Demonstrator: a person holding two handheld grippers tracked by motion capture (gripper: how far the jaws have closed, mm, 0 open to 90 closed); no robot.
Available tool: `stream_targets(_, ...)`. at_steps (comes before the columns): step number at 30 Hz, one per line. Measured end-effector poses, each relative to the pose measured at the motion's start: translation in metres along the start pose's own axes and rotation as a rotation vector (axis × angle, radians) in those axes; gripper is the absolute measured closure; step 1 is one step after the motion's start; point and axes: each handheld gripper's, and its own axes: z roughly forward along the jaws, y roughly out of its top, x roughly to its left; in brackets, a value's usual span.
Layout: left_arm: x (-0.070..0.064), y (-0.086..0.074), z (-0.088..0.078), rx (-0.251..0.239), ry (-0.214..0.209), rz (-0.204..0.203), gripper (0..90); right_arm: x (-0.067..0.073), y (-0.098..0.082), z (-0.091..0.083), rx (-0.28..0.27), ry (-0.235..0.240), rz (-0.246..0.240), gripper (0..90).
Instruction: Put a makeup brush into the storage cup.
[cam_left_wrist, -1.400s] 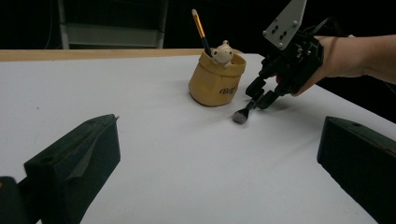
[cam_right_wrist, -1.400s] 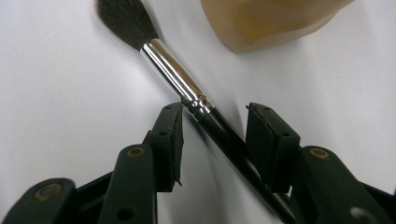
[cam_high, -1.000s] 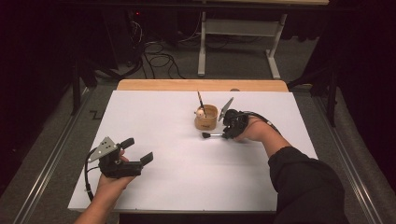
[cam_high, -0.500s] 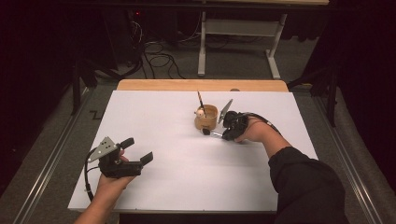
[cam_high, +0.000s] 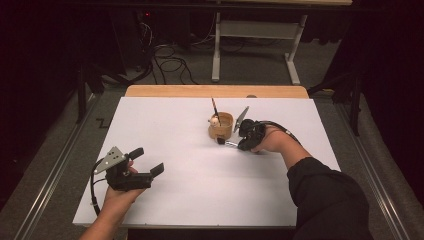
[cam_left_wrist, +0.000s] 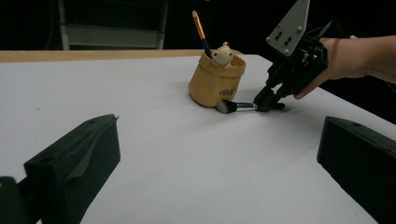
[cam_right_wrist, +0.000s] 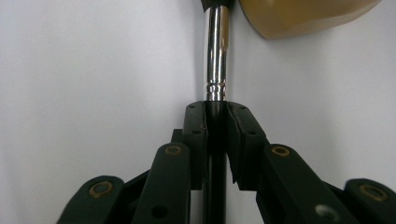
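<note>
At the desk's (cam_high: 165, 120) near left, the left gripper (cam_high: 150, 166) rests idle, fingers spread. Right of centre, one brush already stands in the tan cup (cam_high: 221, 126); beside it the right gripper (cam_right_wrist: 215, 122) has just closed its fingers on the lying makeup brush (cam_left_wrist: 237, 106), not yet lifted; its bristle end is cut off in the right gripper view

overhead camera faces forward; both gripper views, low, share the brush (cam_left_wrist: 236, 106).
</note>
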Motion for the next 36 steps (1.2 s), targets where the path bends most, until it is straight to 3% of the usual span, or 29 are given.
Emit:
stream_targets(12, 0.001, 0.0, 0.0, -0.001, -0.001, 0.0, 0.2, 0.003, 0.002, -0.001, 0.004, -0.011, -0.005, 80.6)
stream_targets(23, 0.0, 0.0, 0.001, 0.002, -0.005, 0.005, 0.1, 0.014, -0.006, -0.014, 0.048, -0.028, 0.024, 80.6)
stream_targets(30, -0.003, 0.001, 0.001, 0.001, -0.007, 0.013, 0.1, 0.029, -0.016, -0.026, 0.042, -0.056, 0.083, 80.5)
stream_targets(36, -0.003, 0.0, 0.002, 0.003, -0.008, 0.014, 0.1, 0.043, -0.036, -0.032, 0.028, -0.094, 0.188, 80.5)
